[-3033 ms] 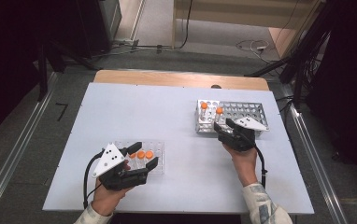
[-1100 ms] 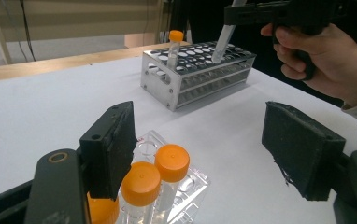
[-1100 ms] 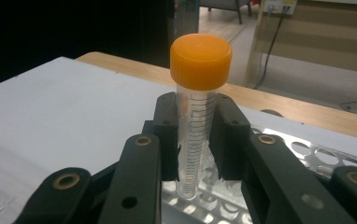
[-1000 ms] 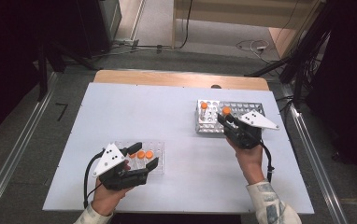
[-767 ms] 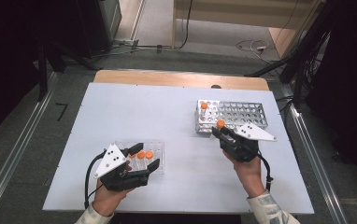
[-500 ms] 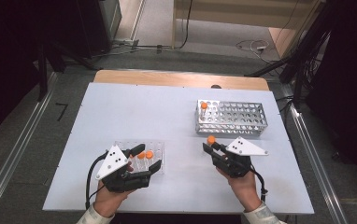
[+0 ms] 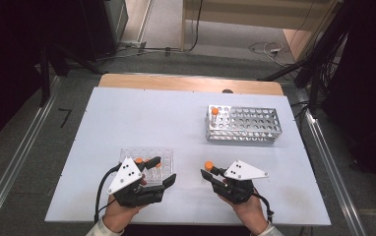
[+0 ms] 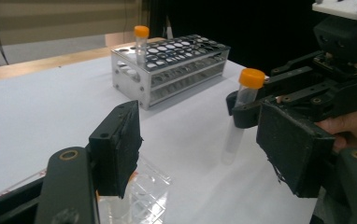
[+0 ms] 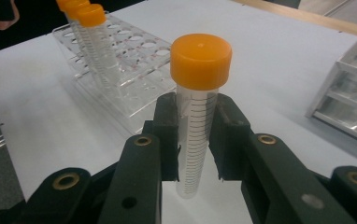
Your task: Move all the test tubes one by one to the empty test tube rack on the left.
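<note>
Your right gripper [image 9: 197, 140] pinches an upright orange-capped tube [image 9: 196, 112]; your left gripper [image 8: 204, 154], jaws just closing, stands spread over the clear rack [image 7: 164, 156].

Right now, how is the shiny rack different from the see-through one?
The metal rack is silvery with solid side walls, while the clear plastic rack is see-through. The metal rack sits at the far right of the table with one orange-capped tube in a corner hole; the clear rack sits near the person, beside the left gripper, and holds several. The metal rack looks longer. Both have rows of round holes for tubes.
</note>
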{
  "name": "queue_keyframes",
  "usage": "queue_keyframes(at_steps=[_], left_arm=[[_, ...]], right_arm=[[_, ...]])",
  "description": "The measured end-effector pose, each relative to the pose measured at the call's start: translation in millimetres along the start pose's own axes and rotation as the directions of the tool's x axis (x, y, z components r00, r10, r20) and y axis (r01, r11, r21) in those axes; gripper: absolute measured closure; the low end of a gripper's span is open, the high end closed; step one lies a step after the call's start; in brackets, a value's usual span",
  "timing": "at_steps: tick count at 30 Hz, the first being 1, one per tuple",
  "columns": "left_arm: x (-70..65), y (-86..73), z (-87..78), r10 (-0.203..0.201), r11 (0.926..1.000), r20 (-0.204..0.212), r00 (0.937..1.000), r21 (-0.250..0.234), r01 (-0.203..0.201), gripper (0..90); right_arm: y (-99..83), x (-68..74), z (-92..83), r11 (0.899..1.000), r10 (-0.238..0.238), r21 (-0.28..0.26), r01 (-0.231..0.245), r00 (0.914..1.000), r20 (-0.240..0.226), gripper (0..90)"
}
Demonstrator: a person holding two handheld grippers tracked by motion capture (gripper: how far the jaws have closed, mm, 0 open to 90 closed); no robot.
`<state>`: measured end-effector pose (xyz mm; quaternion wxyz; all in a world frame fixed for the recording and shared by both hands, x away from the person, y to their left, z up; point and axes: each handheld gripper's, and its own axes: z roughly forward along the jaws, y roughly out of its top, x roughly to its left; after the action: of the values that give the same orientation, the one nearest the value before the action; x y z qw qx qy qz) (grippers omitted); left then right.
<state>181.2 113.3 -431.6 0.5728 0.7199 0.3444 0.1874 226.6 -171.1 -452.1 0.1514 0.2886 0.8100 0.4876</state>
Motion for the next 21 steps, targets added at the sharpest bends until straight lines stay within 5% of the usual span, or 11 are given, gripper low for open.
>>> queue_keyframes(at_steps=[11,21], left_arm=[[-12.0,-4.0,13.7,0.019,0.9994,0.045,0.9988,0.029,-0.02,36.0],[-24.2,-6.2,29.6,0.036,0.9986,0.1,0.9943,0.035,-0.04,49.9]], right_arm=[[0.7,16.8,7.7,0.999,-0.037,0.01,0.038,0.9976,-0.058,71.6],[1.2,29.5,13.8,0.998,-0.064,0.013,0.066,0.9932,-0.097,71.6]])
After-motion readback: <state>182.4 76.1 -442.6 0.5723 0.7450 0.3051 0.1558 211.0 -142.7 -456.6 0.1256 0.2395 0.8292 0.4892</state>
